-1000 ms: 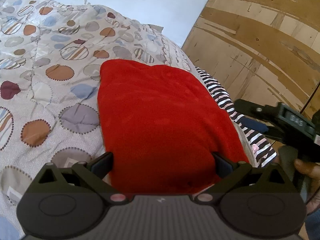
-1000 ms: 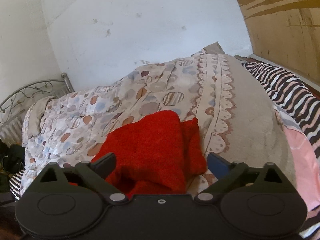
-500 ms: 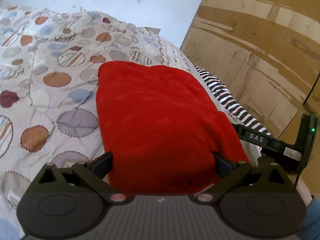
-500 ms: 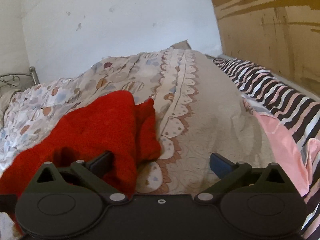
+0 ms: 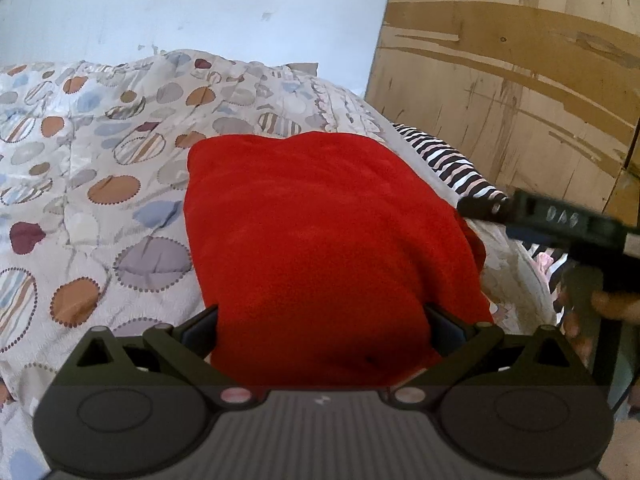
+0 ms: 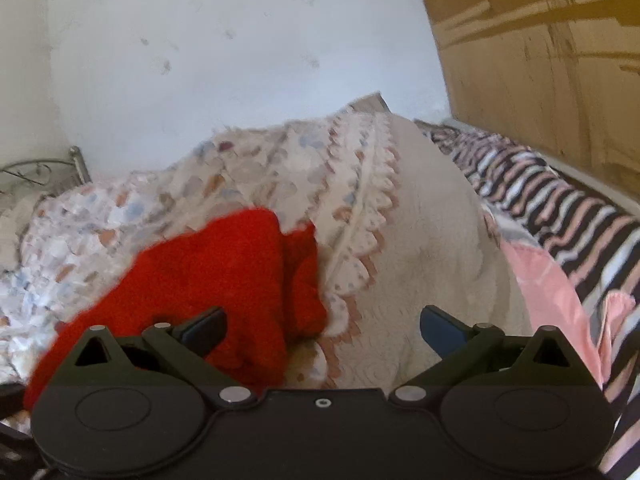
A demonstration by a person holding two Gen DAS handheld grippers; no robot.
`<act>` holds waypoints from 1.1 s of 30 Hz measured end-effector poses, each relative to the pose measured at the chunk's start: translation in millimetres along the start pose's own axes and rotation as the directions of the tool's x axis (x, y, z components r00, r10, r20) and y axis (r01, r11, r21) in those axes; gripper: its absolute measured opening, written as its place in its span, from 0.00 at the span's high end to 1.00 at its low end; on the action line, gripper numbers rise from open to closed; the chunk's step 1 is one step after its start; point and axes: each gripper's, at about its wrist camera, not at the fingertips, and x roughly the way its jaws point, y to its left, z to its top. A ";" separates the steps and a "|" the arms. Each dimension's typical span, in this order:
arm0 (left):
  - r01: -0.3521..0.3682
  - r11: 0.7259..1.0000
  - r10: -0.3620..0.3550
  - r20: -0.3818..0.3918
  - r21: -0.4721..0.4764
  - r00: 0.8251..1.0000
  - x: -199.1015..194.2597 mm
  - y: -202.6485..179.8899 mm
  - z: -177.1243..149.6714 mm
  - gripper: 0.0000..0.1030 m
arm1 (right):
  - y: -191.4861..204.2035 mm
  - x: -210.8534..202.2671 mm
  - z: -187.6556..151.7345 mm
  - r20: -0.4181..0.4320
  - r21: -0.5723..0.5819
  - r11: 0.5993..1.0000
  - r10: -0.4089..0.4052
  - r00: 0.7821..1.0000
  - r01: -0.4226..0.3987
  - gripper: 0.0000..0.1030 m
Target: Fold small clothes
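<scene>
Mid-fold: red garment (image 5: 320, 240) lies flat at frame centre on quilt (image 5: 100, 160); left gripper (image 5: 320, 320) and right gripper (image 6: 323, 326) both spread wide, holding nothing; next, judged: grab near edge w/ both.

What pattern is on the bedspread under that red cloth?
Pale bedspread with dotted-edge circles in orange, blue, grey and maroon, some striped; clearest in the left wrist view.

R hand-held gripper (image 5: 560, 220) blurred; red cloth (image 5: 320, 240) near edge hidden.
</scene>
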 end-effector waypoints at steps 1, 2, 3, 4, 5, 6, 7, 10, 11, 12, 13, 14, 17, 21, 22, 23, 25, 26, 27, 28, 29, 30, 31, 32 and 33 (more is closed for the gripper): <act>0.011 1.000 -0.011 0.002 -0.014 1.000 -1.6 3.4 0.3 0.00 | 0.8 -0.5 2.9 0.001 0.004 1.000 0.010 1.000 -0.010 0.01; 0.028 0.999 -0.028 0.002 -0.038 1.000 -2.9 8.0 1.1 0.00 | 1.4 0.0 5.3 0.002 0.010 1.000 0.023 1.000 -0.023 0.01; 0.039 0.998 -0.039 0.002 -0.053 0.999 -3.4 10.9 1.7 0.00 | 2.8 2.9 8.2 0.000 0.018 0.999 0.042 0.999 -0.042 0.01; 0.044 0.997 -0.044 0.002 -0.060 0.999 -3.2 13.3 1.4 0.00 | 3.9 6.9 10.5 -0.007 0.020 0.998 0.051 0.999 -0.051 0.01; 0.046 0.997 -0.046 0.003 -0.060 0.999 -3.2 14.2 1.0 0.00 | 6.7 13.4 13.0 -0.018 0.018 0.998 0.054 0.998 -0.054 0.01; 0.045 0.997 -0.045 0.004 -0.057 0.999 -3.5 13.9 0.7 0.00 | 11.0 22.2 15.2 -0.029 0.004 0.999 0.051 0.998 -0.051 0.01; 0.042 0.998 -0.042 0.004 -0.055 0.999 -3.4 12.8 0.7 0.00 | 14.6 29.8 16.3 -0.035 -0.015 0.999 0.045 0.998 -0.045 0.01; 0.046 0.997 -0.046 0.005 -0.061 0.999 -4.8 12.9 1.1 0.00 | 22.4 54.8 13.8 -0.079 -0.091 0.996 -0.023 0.997 0.016 0.01; 0.057 0.996 -0.056 0.008 -0.070 0.998 -6.9 14.6 1.9 0.00 | 22.6 61.2 10.5 -0.077 -0.129 0.991 -0.037 0.996 0.027 0.01; 0.070 0.995 -0.070 0.013 -0.075 0.997 -9.8 16.8 3.3 0.00 | 20.3 63.7 7.3 -0.060 -0.147 0.989 -0.039 0.997 0.030 0.01; 0.090 0.993 -0.088 0.023 -0.079 0.996 -14.3 19.5 4.8 0.00 | 17.4 64.8 5.0 -0.049 -0.150 0.988 -0.045 0.998 0.038 0.01; 0.116 0.990 -0.113 0.040 -0.083 0.993 -20.3 22.5 6.0 0.01 | 13.4 64.8 3.0 -0.042 -0.141 0.989 -0.054 0.998 0.048 0.01; 0.152 0.985 -0.143 0.108 -0.083 0.984 -39.5 29.7 9.9 0.01 | 1.5 65.9 -2.9 -0.029 -0.104 0.993 -0.060 0.998 0.057 0.01; 0.128 0.986 -0.104 0.201 -0.108 0.974 -50.2 35.8 14.8 0.01 | -13.4 68.3 -7.8 -0.033 -0.049 0.998 -0.043 0.999 0.041 0.01; 0.117 0.983 -0.090 0.189 -0.138 0.978 -45.3 39.4 16.7 0.01 | -12.7 68.2 -8.3 -0.030 -0.051 0.998 -0.042 0.999 0.041 0.01; 0.108 0.980 -0.082 0.158 -0.165 0.984 -38.6 42.5 18.3 0.01 | -11.2 68.0 -8.5 -0.026 -0.057 0.997 -0.045 0.999 0.043 0.01; 0.125 0.969 -0.103 0.110 -0.215 0.989 -25.7 49.2 17.7 0.00 | -9.9 67.5 -9.7 -0.019 -0.064 0.997 -0.049 0.999 0.047 0.01; 0.150 0.958 -0.130 0.095 -0.244 0.987 -19.9 52.5 15.2 0.00 | -9.7 67.6 -10.2 -0.017 -0.064 0.997 -0.049 0.999 0.048 0.01; 0.160 0.953 -0.143 0.081 -0.257 0.986 -16.3 55.3 12.7 0.00 | -10.3 67.6 -10.9 -0.015 -0.060 0.997 -0.047 0.999 0.046 0.01; 0.160 0.953 -0.147 0.070 -0.258 0.987 -13.4 56.0 11.3 0.00 | -10.2 67.5 -10.5 -0.017 -0.055 0.998 -0.044 0.999 0.043 0.01; 0.152 0.957 -0.142 0.057 -0.248 0.988 -10.5 56.1 8.8 0.00 | -10.7 67.4 -10.6 -0.017 -0.049 0.998 -0.041 0.999 0.040 0.01; 0.144 0.960 -0.136 0.050 -0.240 0.989 -8.1 55.1 6.2 0.00 | -11.2 67.0 -11.1 -0.016 -0.045 0.998 -0.038 0.999 0.037 0.01; 0.138 0.962 -0.132 0.042 -0.236 0.990 -4.6 54.4 3.1 0.00 | -11.4 66.7 -11.4 -0.014 -0.044 0.998 -0.038 0.999 0.037 0.01; 0.147 0.957 -0.143 0.032 -0.251 0.989 -0.4 56.2 0.3 0.00 | -12.2 66.3 -11.7 -0.013 -0.044 0.998 -0.038 0.999 0.038 0.01; 0.158 0.948 -0.157 0.027 -0.276 0.987 2.0 59.1 -1.7 0.00 | -12.0 66.2 -12.0 -0.011 -0.044 0.998 -0.039 0.999 0.039 0.01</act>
